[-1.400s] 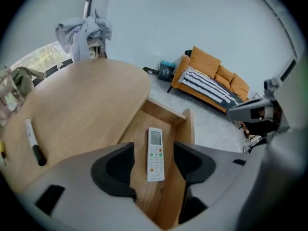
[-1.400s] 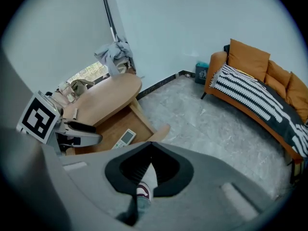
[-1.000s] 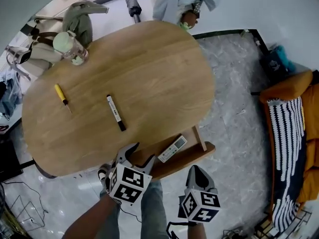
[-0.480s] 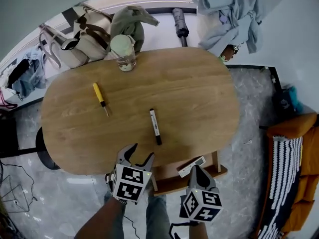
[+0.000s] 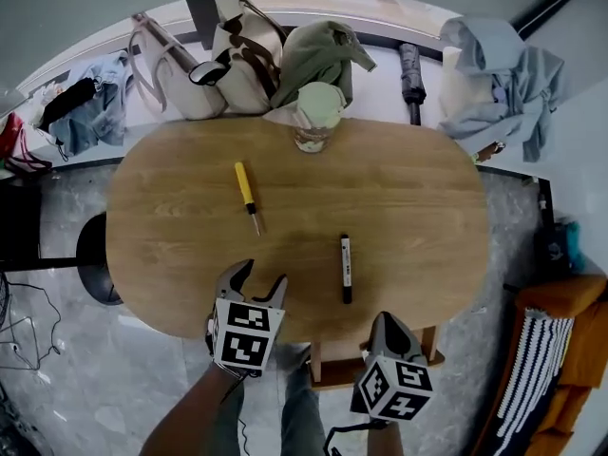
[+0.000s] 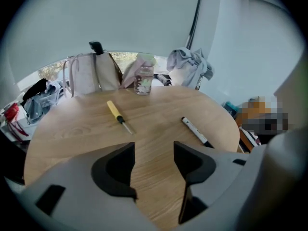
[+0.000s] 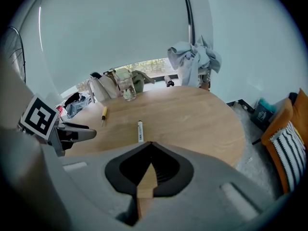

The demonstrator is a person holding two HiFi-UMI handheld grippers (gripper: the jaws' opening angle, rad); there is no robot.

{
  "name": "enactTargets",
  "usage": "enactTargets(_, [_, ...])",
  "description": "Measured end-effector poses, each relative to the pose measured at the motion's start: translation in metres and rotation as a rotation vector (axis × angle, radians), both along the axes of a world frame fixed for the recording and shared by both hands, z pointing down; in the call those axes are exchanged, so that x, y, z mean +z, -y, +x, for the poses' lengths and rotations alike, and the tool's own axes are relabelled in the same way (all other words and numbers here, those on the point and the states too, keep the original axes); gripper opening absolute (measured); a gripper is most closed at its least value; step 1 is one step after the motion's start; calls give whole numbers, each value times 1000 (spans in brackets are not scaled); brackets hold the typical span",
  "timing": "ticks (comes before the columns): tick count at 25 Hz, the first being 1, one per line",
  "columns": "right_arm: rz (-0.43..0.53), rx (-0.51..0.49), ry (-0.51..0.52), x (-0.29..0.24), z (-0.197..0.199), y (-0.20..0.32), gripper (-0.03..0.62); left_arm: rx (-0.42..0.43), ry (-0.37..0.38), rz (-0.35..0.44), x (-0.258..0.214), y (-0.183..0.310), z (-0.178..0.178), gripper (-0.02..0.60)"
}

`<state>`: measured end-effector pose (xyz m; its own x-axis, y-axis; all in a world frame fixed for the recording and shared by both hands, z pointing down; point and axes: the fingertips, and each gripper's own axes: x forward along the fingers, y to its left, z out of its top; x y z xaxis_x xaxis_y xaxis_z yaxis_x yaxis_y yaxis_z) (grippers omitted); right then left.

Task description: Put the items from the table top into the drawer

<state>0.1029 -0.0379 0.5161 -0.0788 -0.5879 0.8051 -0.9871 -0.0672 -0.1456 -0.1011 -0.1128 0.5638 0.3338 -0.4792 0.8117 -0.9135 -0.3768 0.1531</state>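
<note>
**Table swings square; two items left on top**

Swung round since a second ago, the head view now has the oval table (image 5: 418,198) lying broadside. The remote that showed in the open drawer is out of sight under the near edge. Both grippers sit low at that edge, as before.

Farthest left of the task's things, the yellow screwdriver (image 5: 246,190) lies flat on the bare wood, tip toward the person, well apart from everything else. It looks light and stiff. The yellow handle is the thicker part, so it gives the surer purchase, while the thin metal shaft would likely slip or roll.

Next, the left gripper (image 5: 258,278) hovers over the near rim with its jaws spread wide. Its own view shows only tabletop between them, with the screwdriver ahead and slightly left.

To the right, the black-and-white marker (image 5: 346,267) lies lengthwise toward the person, near the front edge. It is a smooth, round, rigid barrel that probably rolls at a nudge. A pinch across its middle, with the jaws square to it, seems safest.

Below it, a strip of the drawer (image 5: 331,367) shows under the table edge, between the two grippers.

Last, the right gripper (image 5: 382,321) hangs just off the table with its jaws pressed together on nothing. The marker lies straight ahead in its view.
</note>
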Motion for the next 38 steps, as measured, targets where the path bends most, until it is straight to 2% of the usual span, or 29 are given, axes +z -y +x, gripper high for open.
enactTargets(6, [11,-20,-5,2,-16,37,5,-132,-17,-20,8,38,-35,247])
enactTargets(13, [23,-34,-17,9,-25,73,5,-193,-31,-19,16,77,-52,247])
enactTargets(22, [22,-58,-56,17,-22,99,5,-221,-10,-18,30,116,-62,248])
enactTargets(31, [-10,-34,-50,29,-13,92,5,-257,11,-25,40,155,-68,248])
enactTargets(38, [-18,-25,-46,33,-7,92,5,-269,29,-52,49,166,-70,247])
